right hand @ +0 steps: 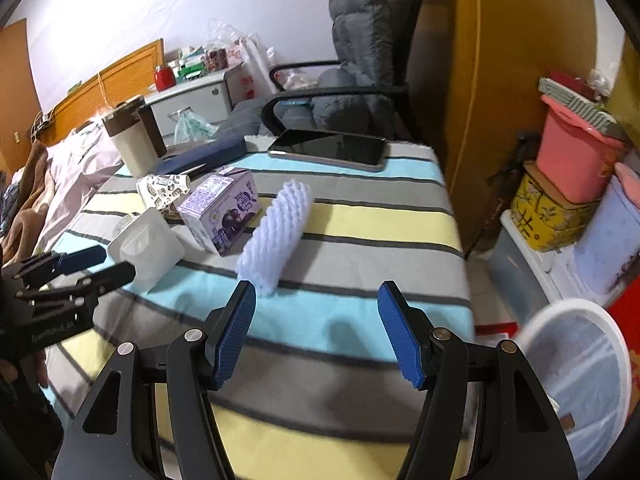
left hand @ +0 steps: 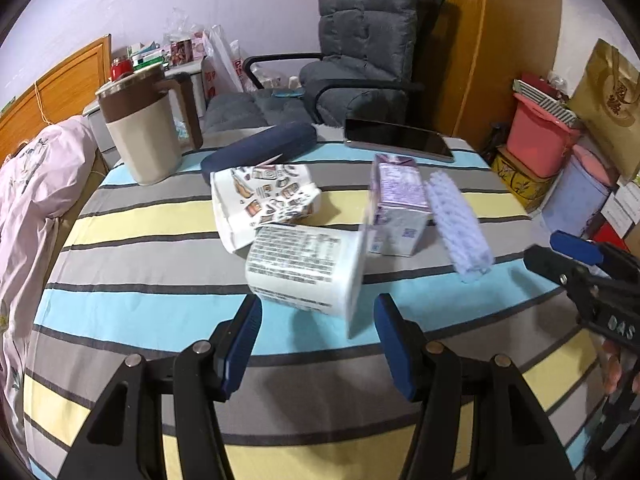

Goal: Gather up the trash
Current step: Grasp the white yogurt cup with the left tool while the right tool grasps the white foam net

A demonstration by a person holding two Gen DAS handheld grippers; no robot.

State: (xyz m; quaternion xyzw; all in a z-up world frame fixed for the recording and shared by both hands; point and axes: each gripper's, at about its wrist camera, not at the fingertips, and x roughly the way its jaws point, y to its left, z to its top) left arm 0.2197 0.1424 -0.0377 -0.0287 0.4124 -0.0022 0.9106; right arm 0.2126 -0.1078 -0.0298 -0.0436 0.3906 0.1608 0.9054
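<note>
On the striped tablecloth [left hand: 140,304] lie a white plastic tub [left hand: 304,268] on its side, a crumpled patterned paper cup [left hand: 264,200], a purple drink carton [left hand: 398,204] and a white foam net sleeve [left hand: 458,224]. My left gripper [left hand: 318,342] is open, just in front of the tub. My right gripper [right hand: 316,334] is open, just in front of the foam sleeve [right hand: 276,232]. The carton [right hand: 224,212], tub [right hand: 146,246] and cup [right hand: 162,192] also show in the right wrist view. A white mesh waste bin [right hand: 580,380] stands on the floor to the right of the table.
A beige and brown jug [left hand: 142,132], a dark blue case [left hand: 260,148] and a black tablet [left hand: 400,140] lie at the table's far side. A grey cushioned chair [left hand: 360,60] stands behind. Boxes and a pink bin [left hand: 540,140] are stacked at right. A bed [left hand: 28,200] lies at left.
</note>
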